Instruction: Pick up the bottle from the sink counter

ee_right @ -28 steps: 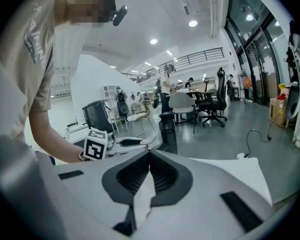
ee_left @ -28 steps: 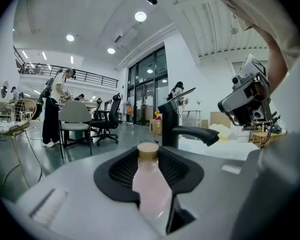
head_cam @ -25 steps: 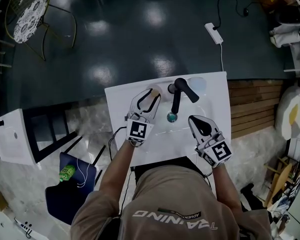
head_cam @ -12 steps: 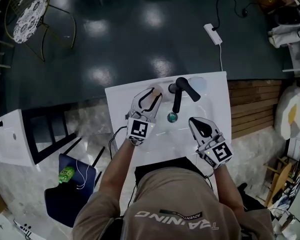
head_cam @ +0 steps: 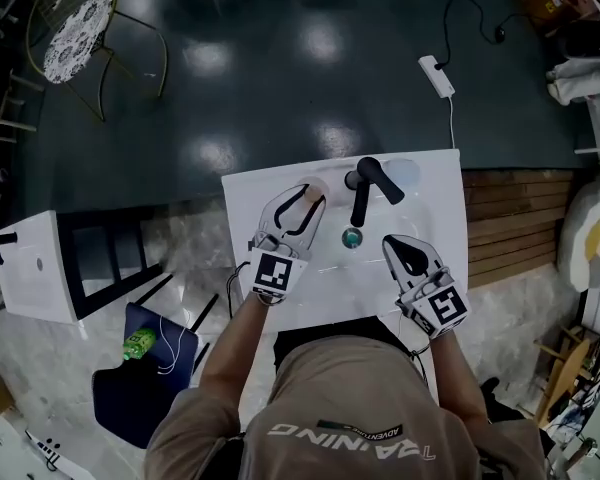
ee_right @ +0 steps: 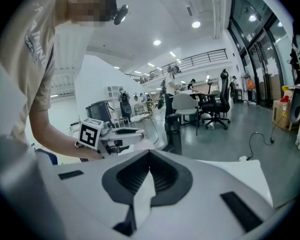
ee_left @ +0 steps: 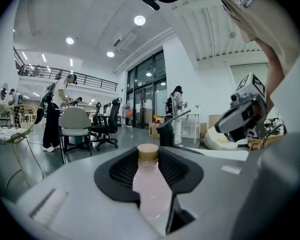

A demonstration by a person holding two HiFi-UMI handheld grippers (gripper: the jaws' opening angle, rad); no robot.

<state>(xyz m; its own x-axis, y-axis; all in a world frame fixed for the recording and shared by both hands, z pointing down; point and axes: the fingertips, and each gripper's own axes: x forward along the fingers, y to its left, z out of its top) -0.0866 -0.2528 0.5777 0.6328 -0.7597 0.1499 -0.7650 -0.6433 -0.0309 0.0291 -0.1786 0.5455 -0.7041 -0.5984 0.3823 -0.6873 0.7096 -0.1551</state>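
Note:
A pale pink bottle (ee_left: 151,189) with a tan cap (head_cam: 314,186) stands at the back left of the white sink counter (head_cam: 438,200). My left gripper (head_cam: 309,194) reaches over the basin and its jaws stand wide on either side of the bottle. In the left gripper view the bottle's body fills the gap between the pads, so the left gripper (ee_left: 151,156) is shut on it. My right gripper (head_cam: 393,243) hovers over the basin's right half. Its jaws meet at the tips with nothing in them, as the right gripper view (ee_right: 150,155) shows.
A black faucet (head_cam: 365,183) rises at the back middle of the sink, with the drain (head_cam: 352,237) below its spout. On the floor lie a power strip (head_cam: 435,74) and a wooden pallet (head_cam: 505,218). A white cabinet (head_cam: 30,273) and a blue chair (head_cam: 130,368) stand to the left.
Both grippers keep about the same places over the sink. Only the head view has shifted a little.

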